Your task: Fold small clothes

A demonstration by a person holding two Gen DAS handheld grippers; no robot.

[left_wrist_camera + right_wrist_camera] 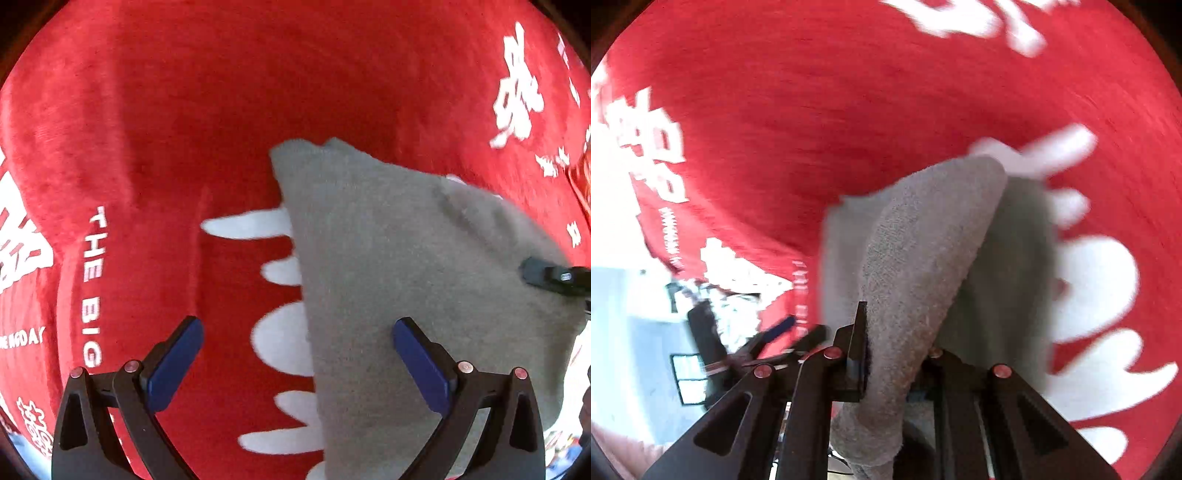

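A small grey knit garment (399,280) lies on a red plush cloth (229,110) with white print. My left gripper (297,347) hangs open above the garment's left edge: one blue pad (177,363) is over the red cloth, the other (421,363) over the grey fabric. In the right wrist view my right gripper (897,350) is shut on a fold of the grey garment (923,243), which rises in a ridge between its fingers. That gripper's tip (554,277) shows at the right rim of the left wrist view, on the garment's far side.
The red cloth (849,110) covers nearly the whole surface, with white characters (517,92) and lettering (92,280). Past its edge at lower left in the right wrist view is a pale floor (628,332) with dark objects (705,332).
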